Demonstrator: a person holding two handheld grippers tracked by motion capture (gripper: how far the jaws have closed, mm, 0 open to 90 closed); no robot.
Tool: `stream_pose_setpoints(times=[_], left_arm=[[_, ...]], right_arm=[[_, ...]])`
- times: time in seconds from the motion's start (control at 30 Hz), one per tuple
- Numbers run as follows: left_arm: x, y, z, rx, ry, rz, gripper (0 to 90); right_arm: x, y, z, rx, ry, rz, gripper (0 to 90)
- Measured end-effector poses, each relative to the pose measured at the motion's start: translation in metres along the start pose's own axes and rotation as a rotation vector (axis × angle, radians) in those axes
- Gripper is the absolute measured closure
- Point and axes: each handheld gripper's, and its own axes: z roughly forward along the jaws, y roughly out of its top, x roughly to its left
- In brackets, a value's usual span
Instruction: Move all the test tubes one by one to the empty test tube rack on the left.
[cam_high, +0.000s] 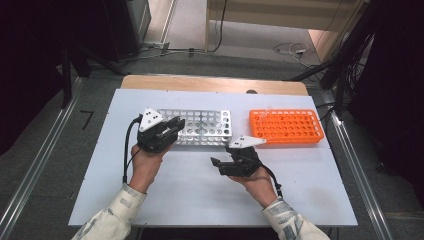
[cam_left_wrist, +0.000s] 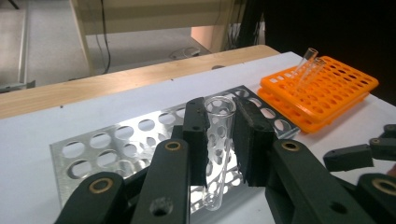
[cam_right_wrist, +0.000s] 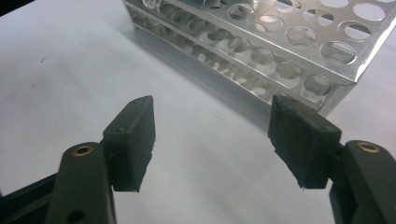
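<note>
Far left, a metal rail runs along the grey floor beside your table. Your left gripper sits over the near left end of the silver rack, and its pads pinch a clear glass tube (open mouth up, rounded bottom hanging just above the rack). The white sheet covers most of the table, leaving a strip of bare wood along the far edge. Your right gripper hovers over the sheet just in front of the rack's right end, jaws spread wide with nothing between them. Further right, the orange rack lies flat on the sheet with two tubes leaning in it. Beyond the table, cables trail across the floor.
</note>
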Motion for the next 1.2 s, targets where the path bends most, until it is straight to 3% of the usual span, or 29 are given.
stream_pose_setpoints(times=[0.5, 0.87, 1.2], left_arm=[[0.02, 0.006, 0.0, -0.032, 0.062, -0.026, 75.4], [0.021, 0.004, 0.004, -0.025, 0.112, 0.014, 75.4], [0.021, -0.002, 0.01, -0.01, 0.117, 0.022, 75.3]], right_arm=[[-0.007, -0.005, -0.005, 0.01, -0.027, 0.032, 25.9], [-0.007, -0.006, -0.006, 0.011, -0.031, 0.031, 26.1], [-0.007, -0.006, -0.006, 0.01, -0.029, 0.028, 26.1]])
